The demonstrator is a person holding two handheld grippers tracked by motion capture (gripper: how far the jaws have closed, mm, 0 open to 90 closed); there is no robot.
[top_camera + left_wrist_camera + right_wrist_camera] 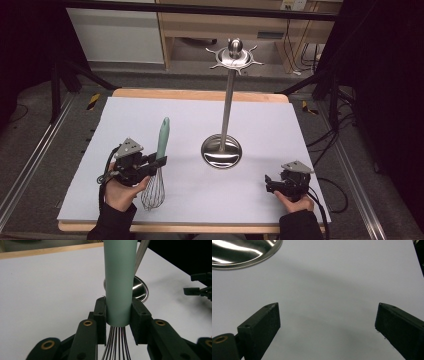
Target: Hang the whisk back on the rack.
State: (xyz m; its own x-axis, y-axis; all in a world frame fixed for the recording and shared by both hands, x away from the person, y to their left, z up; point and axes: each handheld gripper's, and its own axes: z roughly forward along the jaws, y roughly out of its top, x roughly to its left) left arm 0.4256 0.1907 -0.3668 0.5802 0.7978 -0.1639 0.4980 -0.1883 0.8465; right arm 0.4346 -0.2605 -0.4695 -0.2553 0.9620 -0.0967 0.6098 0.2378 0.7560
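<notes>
Whisk [158, 165], one in count, with a pale green handle and a wire head, is sitting clamped in the left gripper [159, 162]. Both jaws are pressing on the lower end of the handle, just above the point where the wires are fanning out, as the left gripper view is showing close up [118, 312]. In the high view the handle is pointing away from the person and the wire head is hanging toward the near edge of the table [125, 125]; whether the wires are touching the surface cannot be told.

Stand [226, 107], one in count, polished metal: a round dished base is resting on the table's middle, a thin post is rising from it, and a crown of hooks with a ball knob is topping it. It is standing well apart from the whisk, to the right of it.

Grippers, two in count. The right gripper [270, 184] is resting near the table's near right corner, its jaws standing wide apart with nothing between them; the right gripper view is showing bare table between them and the stand's base at upper left [244, 252].

Table, one in count, covered in white over a wooden edge.
</notes>
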